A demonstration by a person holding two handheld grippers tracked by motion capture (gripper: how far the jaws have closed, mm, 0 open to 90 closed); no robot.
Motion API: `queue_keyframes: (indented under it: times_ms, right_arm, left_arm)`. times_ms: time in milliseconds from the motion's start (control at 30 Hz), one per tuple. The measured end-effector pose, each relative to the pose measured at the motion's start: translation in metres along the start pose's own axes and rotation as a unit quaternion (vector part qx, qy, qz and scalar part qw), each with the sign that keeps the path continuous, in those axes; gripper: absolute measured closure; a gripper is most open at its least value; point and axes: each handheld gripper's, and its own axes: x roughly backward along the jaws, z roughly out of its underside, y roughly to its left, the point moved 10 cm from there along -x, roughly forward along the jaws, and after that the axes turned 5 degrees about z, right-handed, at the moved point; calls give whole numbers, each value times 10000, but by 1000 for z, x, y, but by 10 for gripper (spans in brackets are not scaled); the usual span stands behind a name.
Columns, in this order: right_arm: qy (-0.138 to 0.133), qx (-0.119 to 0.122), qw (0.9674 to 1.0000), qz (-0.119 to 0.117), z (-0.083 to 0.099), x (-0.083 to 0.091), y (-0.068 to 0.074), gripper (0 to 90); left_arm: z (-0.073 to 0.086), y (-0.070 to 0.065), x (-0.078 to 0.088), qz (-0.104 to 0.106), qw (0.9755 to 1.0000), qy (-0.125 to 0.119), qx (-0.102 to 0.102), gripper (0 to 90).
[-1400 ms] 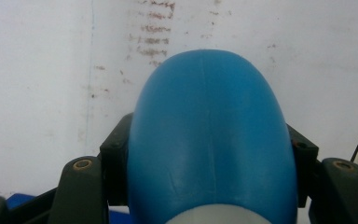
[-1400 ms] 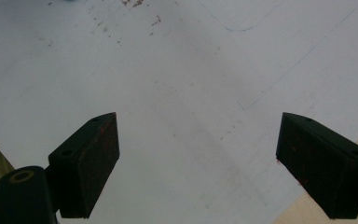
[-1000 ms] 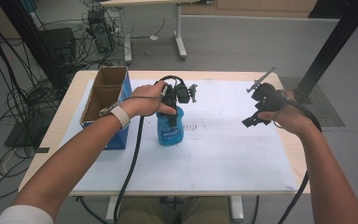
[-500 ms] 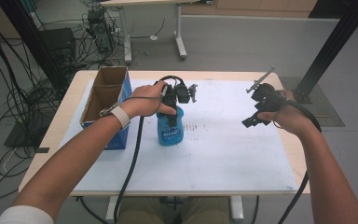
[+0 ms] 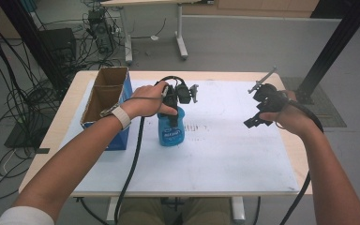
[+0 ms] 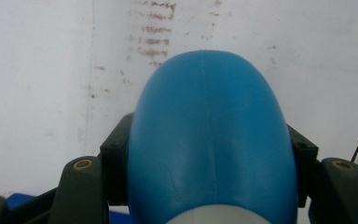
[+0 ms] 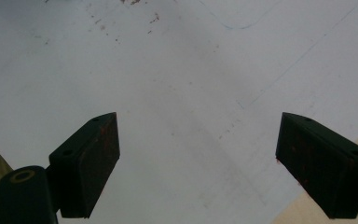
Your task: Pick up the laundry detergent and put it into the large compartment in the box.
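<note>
blue bottle (image 5: 171, 131): upright, mid-table on white sheet (image 5: 225, 154), near cardboard box (image 5: 104, 101) | handling: likely light, smooth rounded plastic, slippery; upper body suits grip | left gripper (image 5: 173, 106): clamped on bottle, 2 pads (image 6: 115, 161) flanking it | right gripper (image 5: 262, 112): jaws spread, nothing held, above sheet.

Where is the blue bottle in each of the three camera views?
High view: the blue bottle stands left of centre on the white board, under the left hand-held gripper.
Left gripper view: it sits in the lower middle, clamped between the jaws.
Right gripper view: bare board between the open jaws.
Shared landmark: the brown smudges on the board.
</note>
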Motion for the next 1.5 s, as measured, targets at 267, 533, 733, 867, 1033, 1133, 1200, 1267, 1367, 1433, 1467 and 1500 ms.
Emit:
queue_keyframes:
  times_ms: [267, 533, 733, 867, 1033, 1133, 1200, 1267, 1367, 1433, 1467, 1500]
  right_arm:
    - [-9, -12, 10000, -2, 0, 0, 0, 136]
    - [-9, -20, 10000, 6, 1, 1, -1, 136]
    - [-11, -37, 10000, 11, 2, 1, -1, 136]
    - [-18, -28, 10000, 7, 2, 1, -1, 136]
    - [-15, -25, 10000, 23, 2, 2, -1, 136]
    - [-15, -36, 10000, 35, 3, 3, -1, 136]
    - [-38, -41, 10000, 34, 4, 4, -1, 136]
    - [-29, -44, 10000, 46, 4, 5, -1, 136]
    - [-18, -60, 10000, 55, 5, 5, -1, 136]
    - [-36, -60, 10000, 52, 6, 6, -1, 136]
    - [-33, -56, 10000, 59, 6, 6, -1, 136]
    - [-27, -58, 10000, 68, 6, 7, -1, 136]
  left_arm:
    - [0, 0, 0, -4, 10000, 0, 2, 379]
    - [0, -1, 0, -13, 10000, 6, 34, 379]
    - [0, 0, 0, -5, 10000, 6, 29, 379]
    - [-1, 0, 0, -8, 10000, 13, 21, 380]
    - [-1, 0, 0, -5, 10000, 17, 38, 381]
    - [-1, 0, 0, 3, 10000, 5, 65, 381]
    - [-1, 0, 0, 10, 10000, -1, 75, 381]
    - [0, 0, 0, 2, 10000, -8, 88, 382]
    - [-1, 0, 1, 10, 9999, 21, 110, 382]
    - [-1, 0, 1, 10, 9998, 68, 169, 382]
    - [-1, 1, 2, 14, 9997, 76, 221, 381]
    - [-1, 1, 2, -6, 9997, 70, 238, 382]
